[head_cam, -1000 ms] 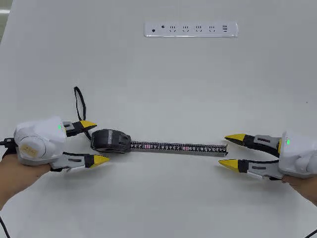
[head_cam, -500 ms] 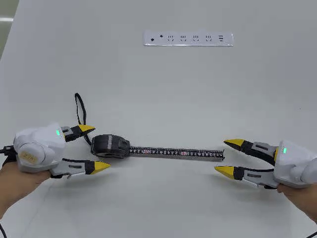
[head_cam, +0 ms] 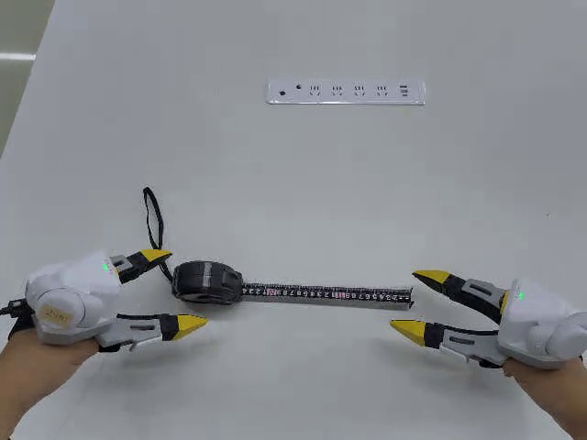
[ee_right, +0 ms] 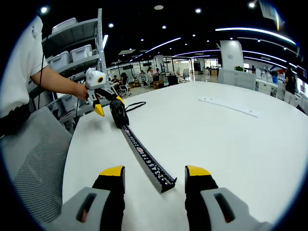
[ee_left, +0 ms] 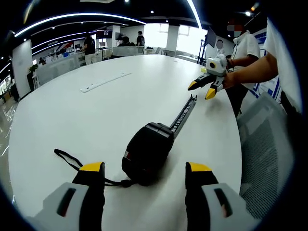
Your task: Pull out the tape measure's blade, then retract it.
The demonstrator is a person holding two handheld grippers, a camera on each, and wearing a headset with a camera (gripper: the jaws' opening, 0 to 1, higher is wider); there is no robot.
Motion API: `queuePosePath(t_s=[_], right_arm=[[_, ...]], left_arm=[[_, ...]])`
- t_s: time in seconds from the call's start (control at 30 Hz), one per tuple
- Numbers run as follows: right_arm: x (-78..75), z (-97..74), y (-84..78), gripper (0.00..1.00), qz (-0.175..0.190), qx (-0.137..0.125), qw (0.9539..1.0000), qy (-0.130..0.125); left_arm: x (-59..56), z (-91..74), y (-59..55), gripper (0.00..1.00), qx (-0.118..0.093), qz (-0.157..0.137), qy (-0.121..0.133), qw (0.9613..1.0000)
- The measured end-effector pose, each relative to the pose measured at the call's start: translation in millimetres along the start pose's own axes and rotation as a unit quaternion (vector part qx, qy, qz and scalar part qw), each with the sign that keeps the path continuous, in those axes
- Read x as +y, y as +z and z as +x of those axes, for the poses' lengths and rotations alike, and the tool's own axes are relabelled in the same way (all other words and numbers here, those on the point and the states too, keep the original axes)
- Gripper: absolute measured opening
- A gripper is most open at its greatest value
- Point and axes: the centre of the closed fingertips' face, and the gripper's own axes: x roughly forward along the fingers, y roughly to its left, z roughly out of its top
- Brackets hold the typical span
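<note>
the blade (head_cam: 326, 294) lies flat on the tabletop (head_cam: 303, 183), its long axis running 9 to 3 o'clock in the head view. the case (head_cam: 213, 278) is at the 9 o'clock end, in the mouth of your left hand-held gripper (head_cam: 183, 287), whose jaws are spread wide with no contact that i can make out. the hook end (head_cam: 409, 297) is at the 3 o'clock end, just inside the tips of your right hand-held gripper (head_cam: 404, 299), also spread and gripping nothing. along each one's own jaws, its end of the tape is ahead at 12 o'clock (the blade leans toward 11 on the right). both hands are low, jaws pointing at each other. retracting looks like what's left, and your left is nearer the case.
</note>
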Motion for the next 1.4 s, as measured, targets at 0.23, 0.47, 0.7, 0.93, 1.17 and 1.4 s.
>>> queuePosePath(t_s=[0.23,0.47,0.7,0.93,1.17,1.4], right_arm=[[7.3,-1.9,3.0,0.52,0.019,-0.01,0.9997,-0.011],[10.2,-6.3,5.6,0.55,0.023,-0.012,0.9994,-0.023],[15.0,-11.2,6.3,0.56,0.023,-0.013,0.9992,-0.029],[20.3,-16.1,6.4,0.56,0.025,-0.015,0.9988,-0.04],[29.0,-21.5,6.5,0.57,0.035,-0.024,0.9977,-0.053],[38.4,-27.6,5.3,0.59,0.034,-0.025,0.9971,-0.063]], left_arm=[[-0.5,-3.7,-1.3,0.67,-0.008,-0.015,0.013,0.9998],[-2.3,-7.7,1.2,0.69,-0.022,-0.031,0.023,0.999],[-6.7,-14.9,1.6,0.7,-0.028,-0.035,0.03,0.9985],[-7.7,-23.0,-1.3,0.7,-0.035,-0.046,0.042,0.9975],[-14.0,-29.4,-9.1,0.72,-0.05,-0.066,0.056,0.995],[-19.8,-36.6,-14.1,0.72,-0.059,-0.081,0.065,0.9929]])
